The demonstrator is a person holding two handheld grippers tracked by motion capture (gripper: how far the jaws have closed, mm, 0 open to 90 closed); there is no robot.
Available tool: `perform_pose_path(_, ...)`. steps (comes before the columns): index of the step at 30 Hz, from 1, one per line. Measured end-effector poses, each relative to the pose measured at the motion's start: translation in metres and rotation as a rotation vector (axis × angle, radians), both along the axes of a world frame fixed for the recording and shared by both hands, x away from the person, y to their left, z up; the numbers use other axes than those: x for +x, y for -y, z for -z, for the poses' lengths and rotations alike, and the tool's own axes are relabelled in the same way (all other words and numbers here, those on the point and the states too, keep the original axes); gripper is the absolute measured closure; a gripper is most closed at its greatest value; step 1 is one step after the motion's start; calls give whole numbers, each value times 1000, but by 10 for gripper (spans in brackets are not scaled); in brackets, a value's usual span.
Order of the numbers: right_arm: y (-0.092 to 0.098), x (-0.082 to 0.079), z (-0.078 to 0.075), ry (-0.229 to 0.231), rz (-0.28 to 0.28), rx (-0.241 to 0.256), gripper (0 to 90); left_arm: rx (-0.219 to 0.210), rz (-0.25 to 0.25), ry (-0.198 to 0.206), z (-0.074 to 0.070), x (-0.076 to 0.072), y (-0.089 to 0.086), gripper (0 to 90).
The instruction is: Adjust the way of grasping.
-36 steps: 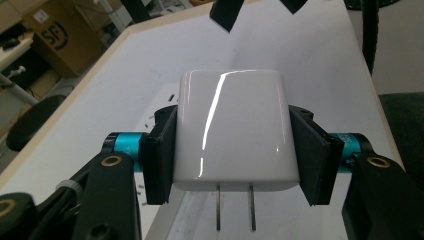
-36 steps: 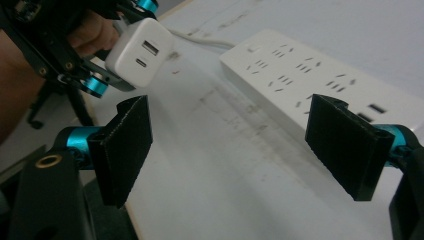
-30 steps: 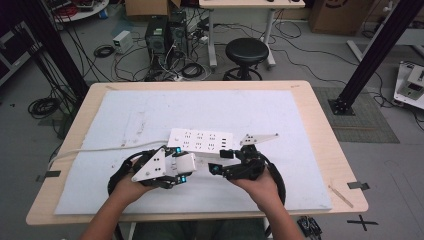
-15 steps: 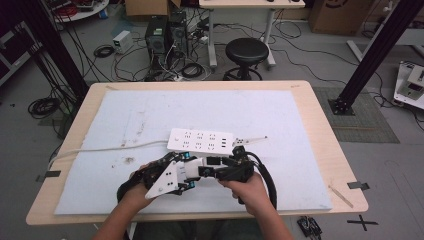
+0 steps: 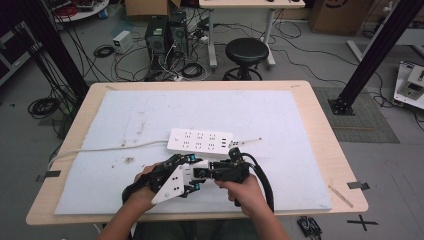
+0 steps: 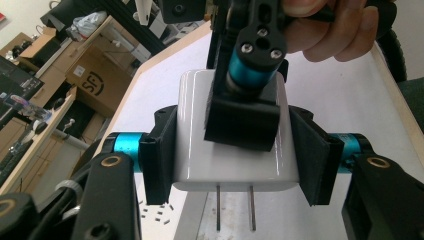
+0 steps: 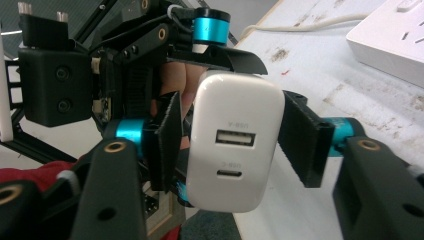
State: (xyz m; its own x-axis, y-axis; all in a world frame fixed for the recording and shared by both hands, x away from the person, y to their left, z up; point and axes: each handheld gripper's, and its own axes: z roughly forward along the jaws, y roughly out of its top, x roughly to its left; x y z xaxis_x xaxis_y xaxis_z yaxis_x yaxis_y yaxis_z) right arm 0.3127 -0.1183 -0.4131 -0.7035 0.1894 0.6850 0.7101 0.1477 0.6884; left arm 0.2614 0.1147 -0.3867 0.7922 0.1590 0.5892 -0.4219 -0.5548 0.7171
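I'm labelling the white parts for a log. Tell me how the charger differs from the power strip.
The charger is a small rounded block held off the mat; the power strip is long, flat and lies on it. The charger shows two prongs and two ports; the power strip has rows of sockets and a trailing cord. Both are white.

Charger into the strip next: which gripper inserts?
Right, probably. The right gripper sits at the port end of the charger, prongs pointing away from it; the left gripper clamps it with prongs aimed back at itself. Power strip lies ahead.
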Motion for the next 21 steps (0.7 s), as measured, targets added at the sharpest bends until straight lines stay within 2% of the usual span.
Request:
perform_pose_path(2, 0, 1, 1, 4, -14, 13, 560, -2, -5, 6, 0, 0, 0, 424)
perform_pose_path(8, -1, 2, 2, -19, -23, 15, 610, 10, -10, 14, 0, 0, -1, 424)
perform_pose_path(10, -1, 3, 2, -44, -28, 15, 619, 7, -10, 2, 0, 1, -1, 422)
perform_pose_path(12, -1, 3, 2, -38, -29, 13, 626, 0, -15, -18, 1, 3, -1, 417)
perform_pose_path(14, 0, 4, 0, -28, -19, -6, 629, -7, -39, -23, 0, 4, -1, 337)
perform_pose_path(15, 0, 4, 0, -28, -19, -6, 629, -14, -52, -21, -1, 4, -2, 337)
perform_pose_path(16, 3, 4, -1, -25, 2, -7, 629, -24, -62, -22, -1, 4, -3, 270)
perform_pose_path(18, 7, 5, -2, -16, 17, -10, 629, -42, -68, -22, -4, 4, -6, 250)
perform_pose_path(21, 12, 5, -5, -6, 44, -14, 630, -65, -63, -45, -8, 4, -11, 245)
